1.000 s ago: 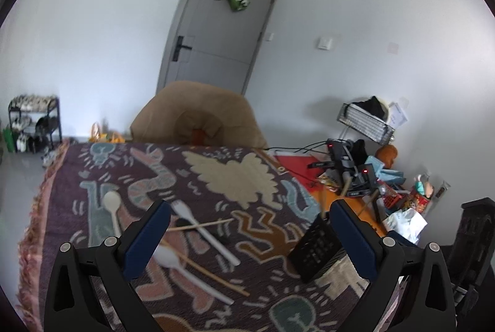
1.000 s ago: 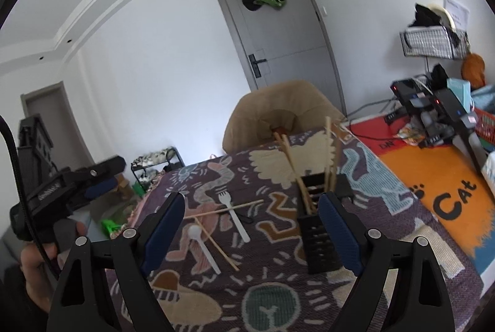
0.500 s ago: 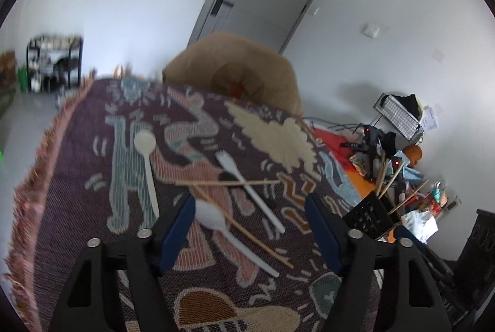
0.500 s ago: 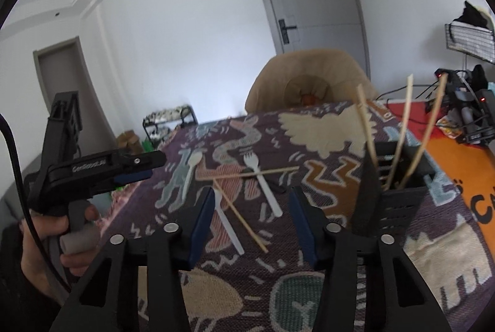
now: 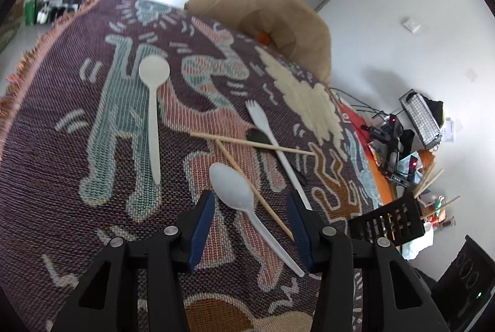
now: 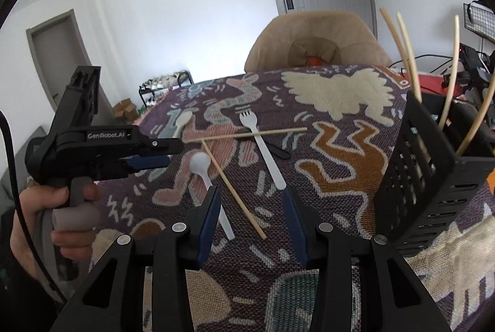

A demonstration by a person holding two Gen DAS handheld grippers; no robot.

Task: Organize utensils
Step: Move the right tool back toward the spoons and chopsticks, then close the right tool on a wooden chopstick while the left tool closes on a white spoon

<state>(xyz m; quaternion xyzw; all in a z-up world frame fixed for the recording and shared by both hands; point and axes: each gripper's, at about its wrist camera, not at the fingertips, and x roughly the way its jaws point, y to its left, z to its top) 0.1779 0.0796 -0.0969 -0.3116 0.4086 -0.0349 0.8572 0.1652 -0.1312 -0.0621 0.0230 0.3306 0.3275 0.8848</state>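
Note:
On the patterned cloth lie a white spoon [image 5: 238, 192] with its bowl between my left gripper's [image 5: 250, 208] open fingers, a beige spoon [image 5: 153, 103] to the left, a white fork [image 5: 272, 140] and two crossed wooden chopsticks [image 5: 247, 141]. The left gripper also shows in the right wrist view [image 6: 148, 152], hovering just above the spoon [image 6: 201, 165]. My right gripper [image 6: 252, 205] is open and empty, above the lower chopstick [image 6: 232, 186] and the fork's handle [image 6: 269, 158]. A black slotted holder [image 6: 433, 174] with several chopsticks stands to its right.
A tan cushioned chair [image 6: 315, 44] stands behind the table. The cloth's fringed edge [image 5: 27, 56] runs along the left. Cables, electronics and a wire rack [image 5: 417, 121] crowd the floor on the right. A black item [image 5: 260, 137] lies under the fork.
Both grippers have moved forward and down toward the utensils. Both have narrowed their opening but stay open. The left gripper now straddles the white spoon's bowl.

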